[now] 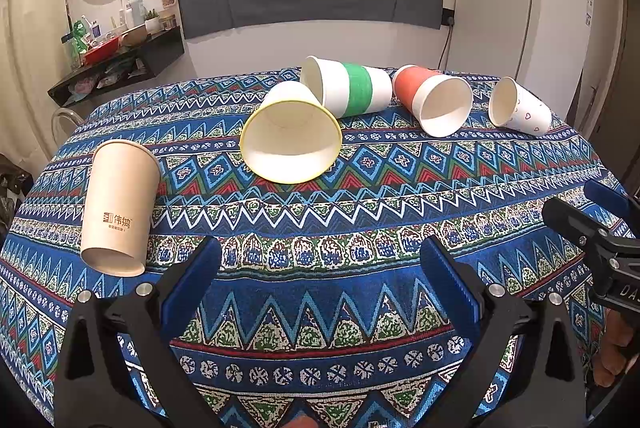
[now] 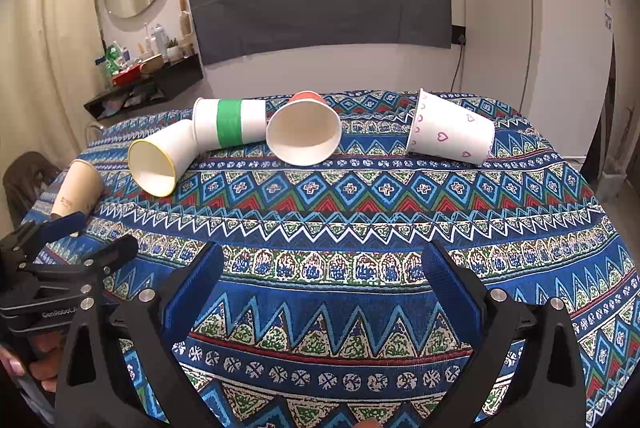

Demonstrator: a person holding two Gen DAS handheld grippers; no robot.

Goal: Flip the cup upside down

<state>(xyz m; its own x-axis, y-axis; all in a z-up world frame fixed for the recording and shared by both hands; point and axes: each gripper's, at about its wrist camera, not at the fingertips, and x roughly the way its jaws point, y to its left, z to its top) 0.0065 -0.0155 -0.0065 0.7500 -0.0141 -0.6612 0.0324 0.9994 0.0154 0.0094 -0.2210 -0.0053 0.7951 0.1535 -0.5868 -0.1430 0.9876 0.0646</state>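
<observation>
Cups, five of them, all on their sides across the patterned surface [image 1: 320,220]: kraft cup [image 1: 118,208] at left of the left wrist frame, base toward the camera; yellow-rimmed cup [image 1: 290,136] at centre, mouth toward the camera; green-banded cup [image 1: 348,90] just behind it and apparently touching; red cup [image 1: 434,100] right of centre, its base near the green-banded one; heart-print cup [image 1: 520,108] at upper right, apart from the rest. Left tongs [image 1: 320,276] spread wide at bottom of that frame, empty, low over the cloth, well short of any cup. Right tongs [image 2: 320,276] likewise wide and empty at bottom of the right wrist frame, pointing toward the red cup [image 2: 304,132] at centre, with the heart-print cup [image 2: 452,134] to its right. Probably the opening step: nothing gripped, nothing inverted yet, target not evident. Next move likely calls for a reach to one cup, a light pinch across its wall, since thin paper buckles easily, then a turn of the wrist and a rim-down placement. Risk of a nudged cup rolling away.
</observation>
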